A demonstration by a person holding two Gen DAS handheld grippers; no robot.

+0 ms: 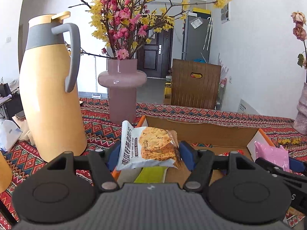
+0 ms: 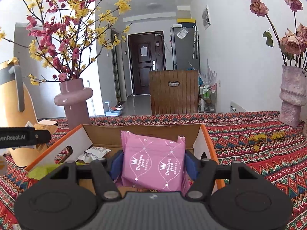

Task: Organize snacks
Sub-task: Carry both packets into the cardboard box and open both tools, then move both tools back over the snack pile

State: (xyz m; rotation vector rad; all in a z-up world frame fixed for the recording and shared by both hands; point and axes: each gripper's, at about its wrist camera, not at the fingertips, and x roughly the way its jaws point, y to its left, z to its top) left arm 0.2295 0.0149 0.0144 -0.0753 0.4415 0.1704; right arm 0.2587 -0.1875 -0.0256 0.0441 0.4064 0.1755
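The left gripper (image 1: pixel 149 151) pinches a cracker pack (image 1: pixel 148 148) above the box (image 1: pixel 201 132) wall at 9 o'clock; the right gripper (image 2: pixel 153 162) pinches a pink pack (image 2: pixel 153 163) over the box's middle. Released now, the cracker pack could catch the wall and fall outside.

The oat crisp packet (image 1: pixel 151 147) at the centre of the left wrist view bears large Chinese characters down its white side and the small English line "Pumpkin seed oat crisps". In the right wrist view, the pink packet (image 2: pixel 153 163) shows "Delicious food" twice under small crowns. At nine o'clock there, the left claw (image 2: pixel 25 137) reads "GenRobot.AI", its first letter cut off.
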